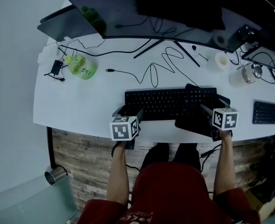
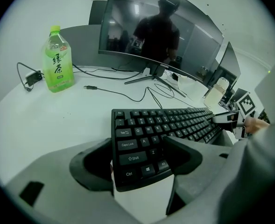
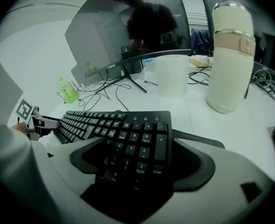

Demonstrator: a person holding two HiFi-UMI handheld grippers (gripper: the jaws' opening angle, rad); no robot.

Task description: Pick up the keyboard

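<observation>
A black keyboard [image 1: 170, 101] lies along the front of the white desk [image 1: 81, 106]. My left gripper [image 1: 129, 111] is at its left front corner. In the left gripper view the gripper [image 2: 139, 158] is shut on the keyboard [image 2: 165, 122], one jaw over the keys by Alt and the other against the left end. My right gripper [image 1: 214, 104] holds the right end. In the right gripper view the gripper [image 3: 146, 158] has one jaw over the number pad of the keyboard [image 3: 128, 139] and the other at its right edge. I cannot tell whether the keyboard is off the desk.
A green tea bottle [image 1: 83, 66] lies at the back left among cables. A curved monitor [image 1: 174, 3] stands behind. A white flask [image 3: 230, 55] and a cup [image 3: 171, 76] stand at the right, and a second keyboard [image 1: 269, 112] lies beyond. A black mouse pad [image 1: 193, 123] is under the right end.
</observation>
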